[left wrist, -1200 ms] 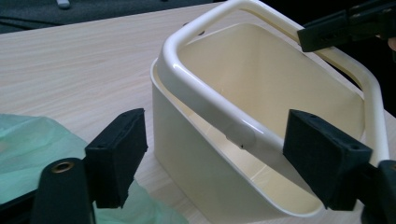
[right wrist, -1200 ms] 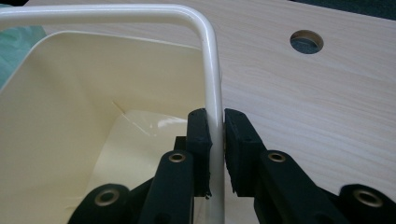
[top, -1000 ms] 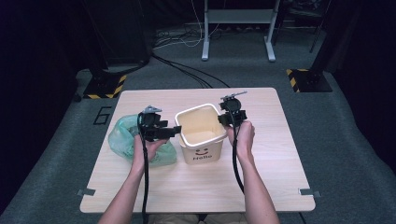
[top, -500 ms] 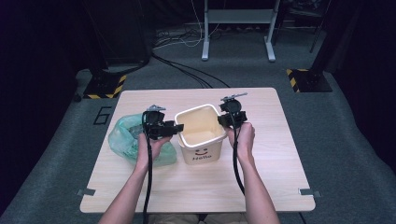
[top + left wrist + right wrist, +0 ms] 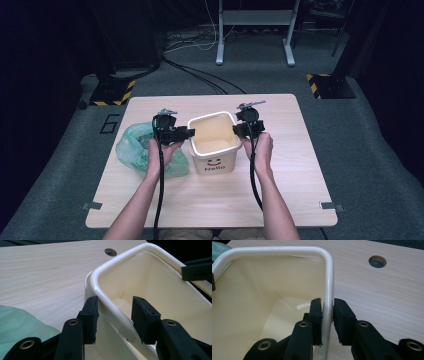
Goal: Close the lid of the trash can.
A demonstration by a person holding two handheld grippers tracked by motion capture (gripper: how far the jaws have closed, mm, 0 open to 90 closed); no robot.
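A cream plastic bin (image 5: 214, 145) with a "Hello" smiley print stands upright at mid-table. My left gripper (image 5: 189, 132) straddles its left rim (image 5: 120, 260): one pad (image 5: 90, 315) lies against the outer wall and the other pad (image 5: 143, 318) stands inside, clear of the wall. These jaws have just been closing around the rim, and a gap remains. My right gripper (image 5: 239, 131) is at the opposite side, its pads pressed on both faces of the right rim (image 5: 328, 277). The bin's inside looks empty.
A crumpled green plastic bag (image 5: 135, 147) lies on the wooden table (image 5: 280, 175) just left of the bin, under my left hand. A round cable hole (image 5: 377, 261) sits in the tabletop beyond the bin. Black cables trail from both grippers toward the near edge.
My left gripper has edged right onto the bin's left rim and its jaws have narrowed. The right gripper and the bin have stayed put.
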